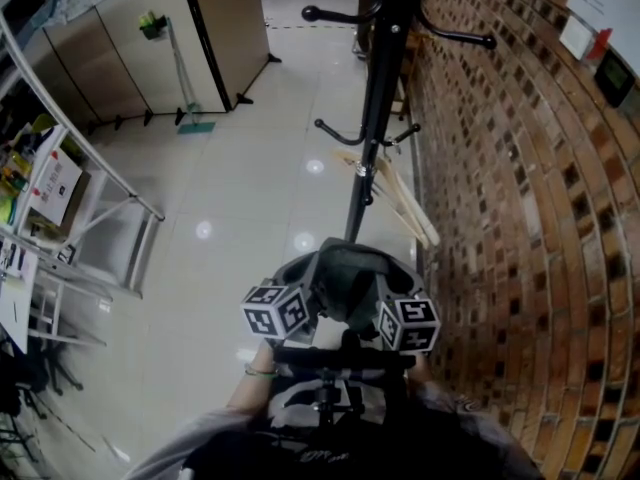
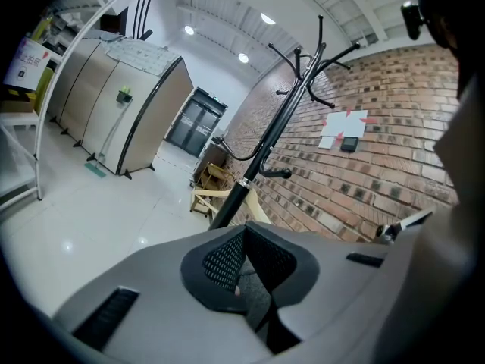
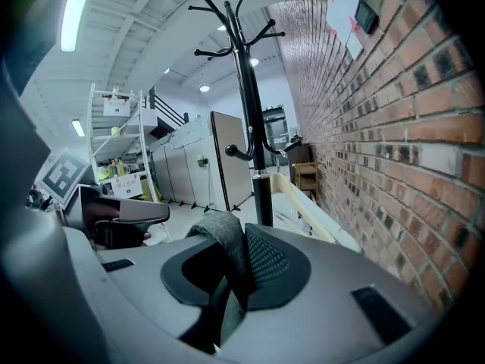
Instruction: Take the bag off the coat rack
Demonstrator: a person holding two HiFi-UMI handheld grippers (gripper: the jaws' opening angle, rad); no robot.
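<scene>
The black coat rack (image 1: 372,118) stands beside the brick wall, and none of its hooks that show carries anything. A dark grey bag (image 1: 350,268) hangs low in front of the pole, between my two grippers. My left gripper (image 1: 312,286) is shut on a fold of the bag's grey fabric (image 2: 256,293), pinched between its mesh pads (image 2: 227,260). My right gripper (image 1: 385,286) is shut on a grey woven strap (image 3: 224,243) that loops up over its jaws. In the right gripper view the rack's pole (image 3: 256,165) rises just beyond the jaws.
Pale wooden frames (image 1: 405,203) lean against the brick wall (image 1: 520,228) at the rack's foot. A metal shelf unit (image 1: 70,228) with boxes stands at the left. Cabinets (image 1: 150,38) and a green-headed mop (image 1: 185,88) are at the far side of the glossy floor.
</scene>
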